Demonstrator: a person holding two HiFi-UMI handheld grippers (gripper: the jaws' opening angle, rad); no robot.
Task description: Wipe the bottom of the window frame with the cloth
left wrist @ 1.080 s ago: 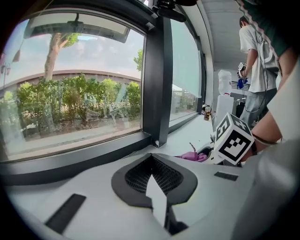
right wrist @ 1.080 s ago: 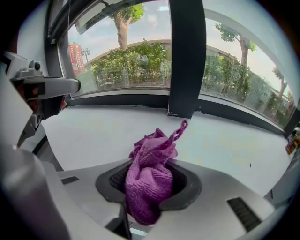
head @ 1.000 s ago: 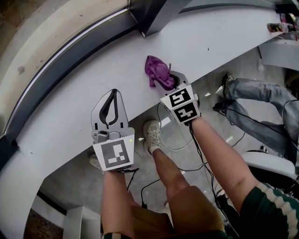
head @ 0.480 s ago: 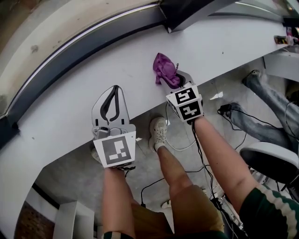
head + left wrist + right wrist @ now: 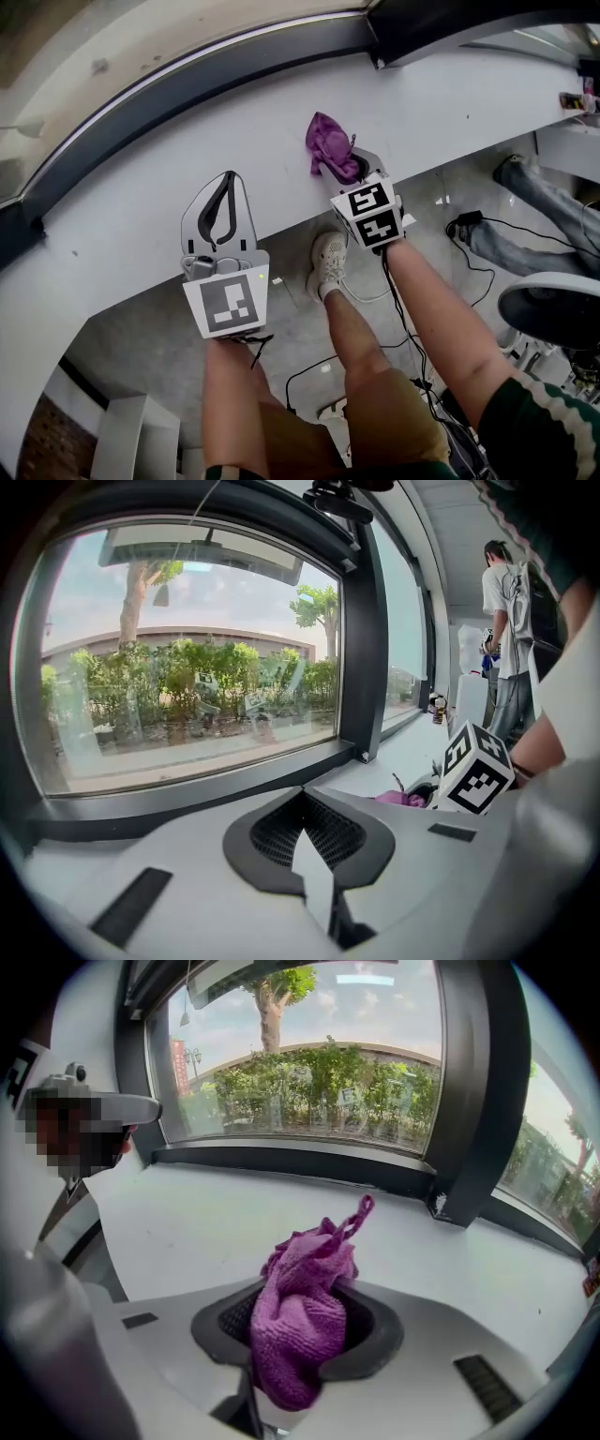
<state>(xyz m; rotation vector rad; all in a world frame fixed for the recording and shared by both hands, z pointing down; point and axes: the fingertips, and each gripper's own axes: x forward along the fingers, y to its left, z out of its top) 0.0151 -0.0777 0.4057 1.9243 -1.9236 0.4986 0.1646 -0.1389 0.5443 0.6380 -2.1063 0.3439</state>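
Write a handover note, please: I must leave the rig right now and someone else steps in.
Right hand-held gripper: shut on the purple cloth, above the white sill.
Left hand-held gripper: shut, empty, over the sill.
Done: the cloth is in the gripper.
Left: carry it to the dark bottom rail of the window frame and wipe along it. The cloth is not touching the rail yet.

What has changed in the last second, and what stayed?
The right gripper and left gripper shifted left along the white sill, away from the dark upright post. The right jaws stay shut on the purple cloth, short of the bottom frame; the left stay shut, empty.
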